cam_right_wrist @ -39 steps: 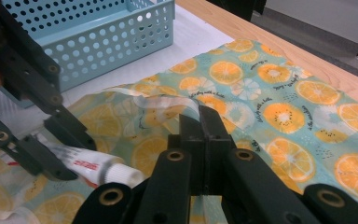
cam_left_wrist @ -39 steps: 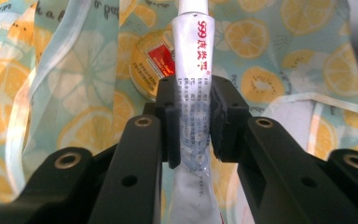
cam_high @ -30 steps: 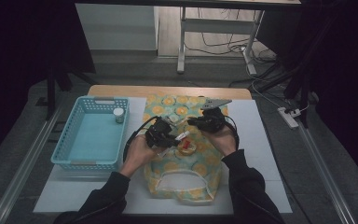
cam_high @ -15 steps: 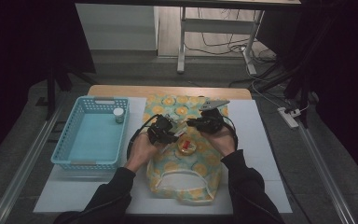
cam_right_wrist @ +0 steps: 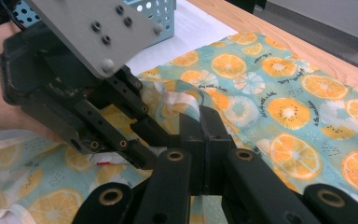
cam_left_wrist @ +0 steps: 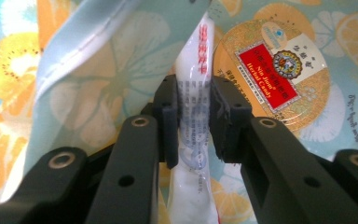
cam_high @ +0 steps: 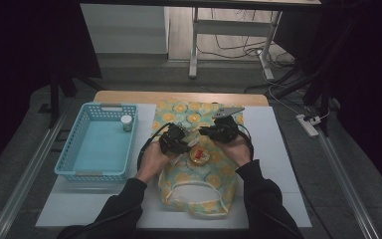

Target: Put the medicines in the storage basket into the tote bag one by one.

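Bag (cam_high: 199, 184) of fruit-print cloth lies flat mid-table, soft and limp, best pinched at its hem; right gripper (cam_right_wrist: 204, 135) is clamped on that edge. White tube (cam_left_wrist: 193, 107), light and slick, sits gripped mid-body between left gripper (cam_left_wrist: 193, 122) pads, which have just been easing apart, beside a candy tin (cam_left_wrist: 272, 84).

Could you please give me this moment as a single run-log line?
left gripper: jaws just opening, white packet between them | right gripper: shut on fruit-print cloth | candy tin: lying on cloth

teal orange-slice bag (cam_high: 199, 184), gold-red tin (cam_left_wrist: 272, 74), blue basket (cam_high: 79, 169)
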Demonstrator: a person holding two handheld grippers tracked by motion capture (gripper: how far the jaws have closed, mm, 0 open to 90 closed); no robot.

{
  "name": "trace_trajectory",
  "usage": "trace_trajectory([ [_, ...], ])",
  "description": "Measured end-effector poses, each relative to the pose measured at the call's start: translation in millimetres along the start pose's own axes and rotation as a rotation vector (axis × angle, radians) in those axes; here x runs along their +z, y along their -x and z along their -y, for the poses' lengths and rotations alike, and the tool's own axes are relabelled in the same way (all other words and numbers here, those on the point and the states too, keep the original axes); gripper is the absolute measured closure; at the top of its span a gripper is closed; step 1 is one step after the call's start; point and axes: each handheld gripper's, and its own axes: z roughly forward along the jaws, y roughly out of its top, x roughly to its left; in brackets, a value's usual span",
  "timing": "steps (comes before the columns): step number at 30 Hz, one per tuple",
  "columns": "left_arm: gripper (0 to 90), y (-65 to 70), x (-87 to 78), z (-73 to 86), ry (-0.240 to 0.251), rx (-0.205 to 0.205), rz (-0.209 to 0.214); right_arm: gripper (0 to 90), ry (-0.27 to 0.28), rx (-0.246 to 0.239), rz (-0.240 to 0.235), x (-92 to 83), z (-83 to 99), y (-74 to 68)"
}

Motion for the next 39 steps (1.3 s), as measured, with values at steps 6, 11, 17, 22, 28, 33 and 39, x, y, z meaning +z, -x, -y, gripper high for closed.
trace_trajectory([
  [6, 64.8, 3.5, -11.7, -1.2, 0.019, 0.019, 0.021, 90.0, 0.000, 0.001, 0.002, -1.0, 0.1, 1.2],
  [11, 60.1, 9.4, -18.8, -0.4, 0.040, 0.056, 0.029, 90.0, -0.001, 0.000, 0.001, -0.2, 0.4, 1.0],
  [17, 53.0, 9.4, -31.2, 3.4, 0.090, 0.049, 0.088, 90.0, -0.001, 0.003, 0.003, -0.8, 0.8, 1.8],
  [22, 45.9, 8.7, -44.7, 7.3, 0.133, 0.074, 0.078, 89.9, -0.002, 0.001, 0.002, -0.4, 1.0, 1.6],
  [28, 31.7, 5.5, -56.1, 11.4, 0.143, 0.060, 0.061, 90.0, -0.003, 0.000, 0.001, -0.5, 0.8, 1.4],
  [33, 24.6, 2.1, -66.6, 15.4, 0.156, 0.035, 0.057, 89.9, -0.003, 0.001, 0.002, -1.0, 0.9, 1.9],
  [39, 16.0, -3.6, -81.6, 22.5, 0.170, 0.023, 0.062, 90.0, -0.002, 0.002, 0.001, -1.0, 0.8, 1.5],
])
